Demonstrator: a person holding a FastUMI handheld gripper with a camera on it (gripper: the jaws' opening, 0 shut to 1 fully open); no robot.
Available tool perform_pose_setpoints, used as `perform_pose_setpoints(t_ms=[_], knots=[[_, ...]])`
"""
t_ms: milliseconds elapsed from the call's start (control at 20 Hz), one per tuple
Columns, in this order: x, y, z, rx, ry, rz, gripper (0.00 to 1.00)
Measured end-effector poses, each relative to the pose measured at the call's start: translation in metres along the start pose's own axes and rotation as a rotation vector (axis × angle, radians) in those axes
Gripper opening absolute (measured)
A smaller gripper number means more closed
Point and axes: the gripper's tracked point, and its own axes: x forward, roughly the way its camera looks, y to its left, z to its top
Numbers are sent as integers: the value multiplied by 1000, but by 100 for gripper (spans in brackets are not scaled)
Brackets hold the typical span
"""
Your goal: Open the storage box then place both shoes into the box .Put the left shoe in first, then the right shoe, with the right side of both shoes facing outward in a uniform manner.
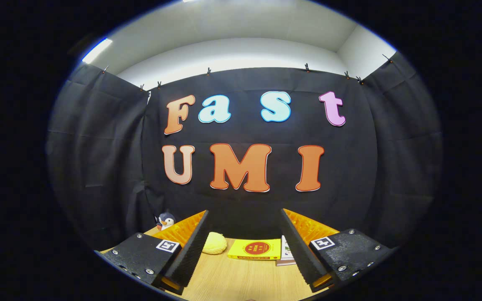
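The tongs (244,246) are spread wide with nothing between them, so the lane of bare desk (241,280) ahead is free up to the yellow book (254,249). That book lies flat straight ahead, near the back wall. Just left of the book sits a soft yellow lump (214,243); touching its right side is another book (286,253). Well left of the yellow book, a penguin toy (165,220) stands by the corner.

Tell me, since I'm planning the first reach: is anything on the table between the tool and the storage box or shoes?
The tool is open, holding nothing. Beyond its fingers on the wooden table lie a yellow round lump, a yellow book and a toy penguin. No storage box or shoe is among them, so I cannot judge obstruction.
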Motion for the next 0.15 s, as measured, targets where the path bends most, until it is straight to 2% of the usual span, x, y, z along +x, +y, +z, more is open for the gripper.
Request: perform_pose_setpoints(t_ms=[150], knots=[[2,-9,2,3,-4,-16,98]])
